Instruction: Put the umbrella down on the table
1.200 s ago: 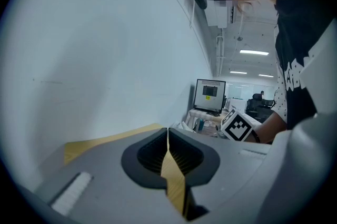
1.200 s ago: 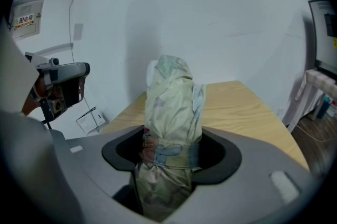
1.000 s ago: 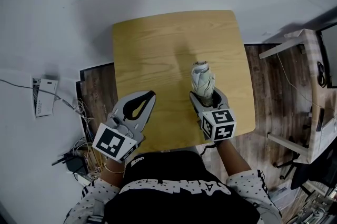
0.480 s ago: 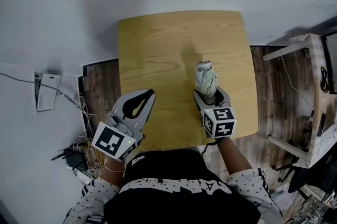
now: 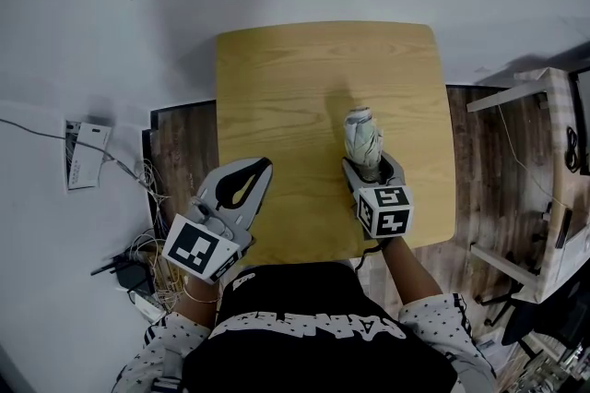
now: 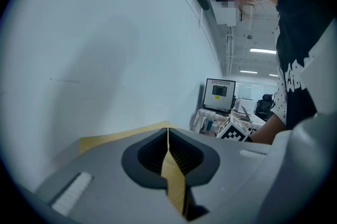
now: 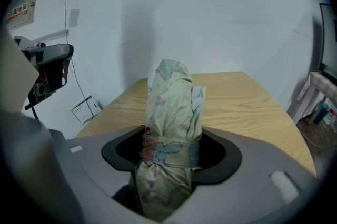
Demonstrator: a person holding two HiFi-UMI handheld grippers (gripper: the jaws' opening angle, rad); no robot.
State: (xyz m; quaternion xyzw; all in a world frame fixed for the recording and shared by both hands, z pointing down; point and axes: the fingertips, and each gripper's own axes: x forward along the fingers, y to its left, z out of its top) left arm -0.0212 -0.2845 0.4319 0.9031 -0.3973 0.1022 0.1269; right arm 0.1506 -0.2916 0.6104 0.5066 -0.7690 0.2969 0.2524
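Off the table's (image 5: 304, 73) left edge, cables (image 5: 147, 257) lie tangled on the floor. At the table's near left edge the left gripper (image 5: 264, 167) hovers, its jaws pressed together with nothing between them. Over the table's near right part, the folded pale umbrella (image 5: 361, 135) juts forward from the right gripper (image 5: 372, 168), whose jaws stand wide and clamp its strapped middle. Whether the umbrella touches the table cannot be told.

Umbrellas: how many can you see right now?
1. The folded umbrella is clamped in the right gripper, over the wooden table. The shut left gripper holds none, and nothing in view could hide another.
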